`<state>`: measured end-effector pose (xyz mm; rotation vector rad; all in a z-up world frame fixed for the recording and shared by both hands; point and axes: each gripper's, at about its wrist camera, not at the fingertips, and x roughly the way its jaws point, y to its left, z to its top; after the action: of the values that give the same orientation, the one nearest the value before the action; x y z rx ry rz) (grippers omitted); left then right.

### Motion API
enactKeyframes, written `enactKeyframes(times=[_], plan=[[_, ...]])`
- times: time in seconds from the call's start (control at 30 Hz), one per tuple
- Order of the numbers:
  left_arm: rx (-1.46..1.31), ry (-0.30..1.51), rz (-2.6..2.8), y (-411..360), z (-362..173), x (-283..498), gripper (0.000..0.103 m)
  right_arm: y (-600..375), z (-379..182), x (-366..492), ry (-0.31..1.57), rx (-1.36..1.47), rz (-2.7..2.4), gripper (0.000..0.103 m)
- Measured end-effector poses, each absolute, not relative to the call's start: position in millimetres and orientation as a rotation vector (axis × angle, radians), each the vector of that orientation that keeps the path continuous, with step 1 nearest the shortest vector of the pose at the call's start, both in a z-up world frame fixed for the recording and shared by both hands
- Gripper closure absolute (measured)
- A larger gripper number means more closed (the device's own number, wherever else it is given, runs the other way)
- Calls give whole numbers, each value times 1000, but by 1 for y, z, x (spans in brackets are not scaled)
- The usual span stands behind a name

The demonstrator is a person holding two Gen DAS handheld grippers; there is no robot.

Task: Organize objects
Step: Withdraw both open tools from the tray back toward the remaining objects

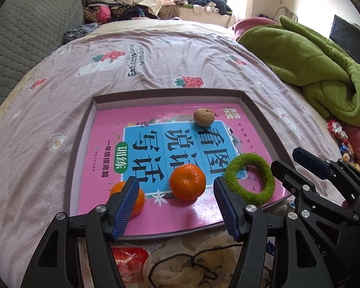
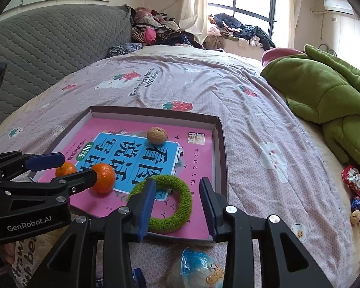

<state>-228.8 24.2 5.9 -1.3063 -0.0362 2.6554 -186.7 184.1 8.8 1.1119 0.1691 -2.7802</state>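
Note:
A shallow cardboard box (image 1: 264,122) (image 2: 222,144) lies on the bed with a pink book (image 1: 103,129) (image 2: 199,158) inside. On the book sit a walnut (image 1: 204,117) (image 2: 157,135), two oranges (image 1: 187,182) (image 1: 138,200) (image 2: 104,178) (image 2: 65,169) and a green fuzzy ring (image 1: 250,178) (image 2: 165,202). My left gripper (image 1: 175,206) is open and empty, its fingers on either side of the nearer orange. My right gripper (image 2: 176,206) is open and empty over the ring's near side.
A green blanket (image 1: 307,57) (image 2: 324,91) is heaped at the right. A grey padded headboard (image 1: 24,38) (image 2: 48,40) stands at the left. Wrapped snacks (image 2: 354,187) lie at the right edge. A mesh bag (image 1: 192,259), a red packet (image 1: 129,256) and a blue-white packet (image 2: 199,267) lie in front of the box.

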Motion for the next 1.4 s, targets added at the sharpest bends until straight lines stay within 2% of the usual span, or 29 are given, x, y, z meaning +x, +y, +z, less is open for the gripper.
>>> enactKeyframes(times=[0.17,0.67,0.83,1.4], plan=[[-1297,-37,2692,20,15,-218,33,179,19,-178,187,1065,-2786,65],[-1260,-44,2737,16,35,-186,31,174,37,-148,190,1013,-2770,64],[-1240,-44,2749,15,44,-175,31,180,45,-140,172,983,-2774,56],[-1172,-16,2778,16,70,-146,30,190,72,-119,138,891,-2801,56]])
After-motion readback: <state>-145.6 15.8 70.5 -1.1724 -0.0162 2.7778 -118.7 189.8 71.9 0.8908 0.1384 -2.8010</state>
